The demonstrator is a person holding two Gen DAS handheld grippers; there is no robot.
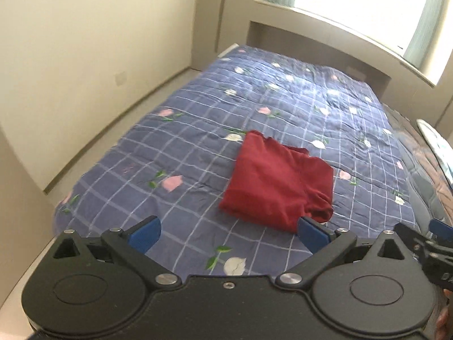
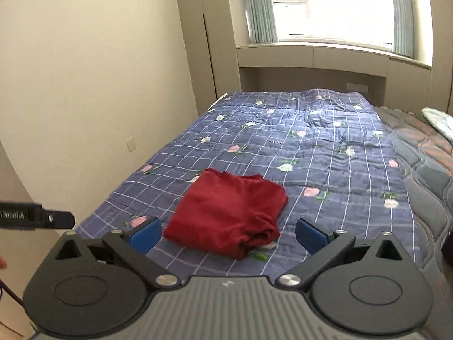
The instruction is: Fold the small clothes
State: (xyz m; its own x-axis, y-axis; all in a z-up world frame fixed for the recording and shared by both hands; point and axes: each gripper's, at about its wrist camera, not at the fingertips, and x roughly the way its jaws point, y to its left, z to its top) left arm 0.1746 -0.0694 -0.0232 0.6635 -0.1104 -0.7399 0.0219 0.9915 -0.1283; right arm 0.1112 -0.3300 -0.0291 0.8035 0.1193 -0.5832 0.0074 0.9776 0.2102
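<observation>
A dark red garment (image 1: 279, 182) lies folded into a rough rectangle on the blue checked quilt (image 1: 181, 153); the right wrist view shows the same garment (image 2: 230, 212) with a rumpled near corner. My left gripper (image 1: 230, 233) hangs above the near end of the bed, wide open, nothing between its blue pads (image 1: 145, 235). The garment sits ahead and to its right. My right gripper (image 2: 229, 235) is open too, raised over the bed with the garment just ahead of its empty jaws. The right gripper's tip (image 1: 436, 235) shows at the left wrist view's right edge.
The bed fills the room's middle, with a cream wall (image 2: 99, 99) and a strip of floor (image 1: 119, 119) on its left. A window (image 2: 339, 5) with a ledge stands past its far end. A brown patterned mattress (image 2: 424, 155) and pale bedding (image 2: 438, 121) lie to the right.
</observation>
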